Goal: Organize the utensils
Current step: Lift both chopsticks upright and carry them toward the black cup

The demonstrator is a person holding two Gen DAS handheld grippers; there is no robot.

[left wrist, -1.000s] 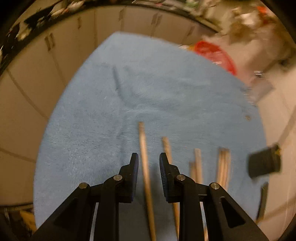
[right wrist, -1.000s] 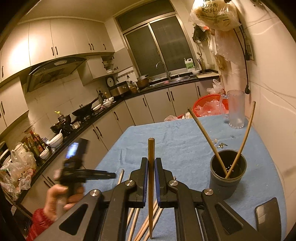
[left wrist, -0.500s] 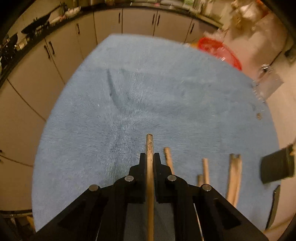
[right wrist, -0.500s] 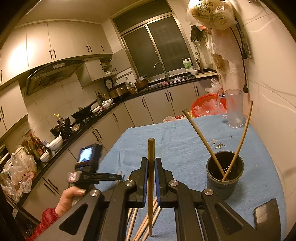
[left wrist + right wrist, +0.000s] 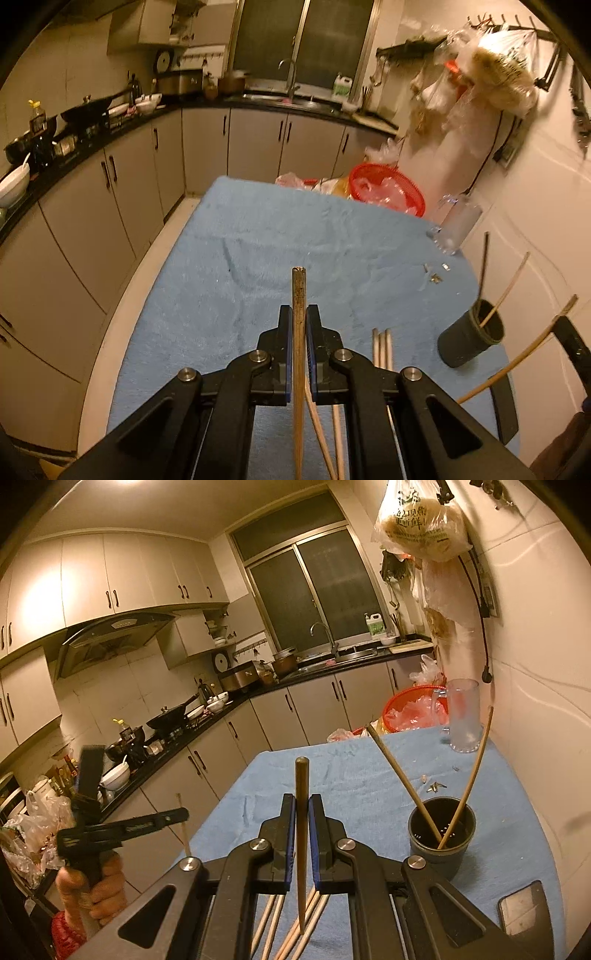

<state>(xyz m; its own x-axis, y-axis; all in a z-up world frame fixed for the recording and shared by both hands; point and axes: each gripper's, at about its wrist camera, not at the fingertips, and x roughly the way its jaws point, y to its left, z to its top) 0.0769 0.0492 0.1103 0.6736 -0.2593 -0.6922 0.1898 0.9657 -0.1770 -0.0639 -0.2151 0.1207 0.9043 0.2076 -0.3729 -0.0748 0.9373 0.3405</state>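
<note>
left tongs (image 5: pixel 299 325): clenching a brown chopstick (image 5: pixel 298 295) — it is running straight out along the fingers, its tip pointing toward the far end of the blue-covered surface (image 5: pixel 258 258).
right tongs (image 5: pixel 302 812): clenching a darker chopstick (image 5: pixel 301 782), which is standing up between the pads, rounded end up.
dark cup (image 5: pixel 439 830): sitting on the surface toward the wall side, just right of and a little beyond the right tongs; two chopsticks are already leaning in it, crossing into a v.
cup from the left tongs: lying well off to the right and slightly ahead (image 5: pixel 471 343), mouth tipping toward the camera in this view.
nearer hand: the right one, i judge — the cup is sitting near its fingers, while the left is hanging off the surface's left edge (image 5: pixel 162 819).
loose chopsticks (image 5: pixel 291 923): lying flat under the right tongs, long axes pointing roughly away from the person.
what the coming move is turning on: each held stick is needing its long axis tipped near upright over the cup's mouth, clearing the two leaning ones.
</note>
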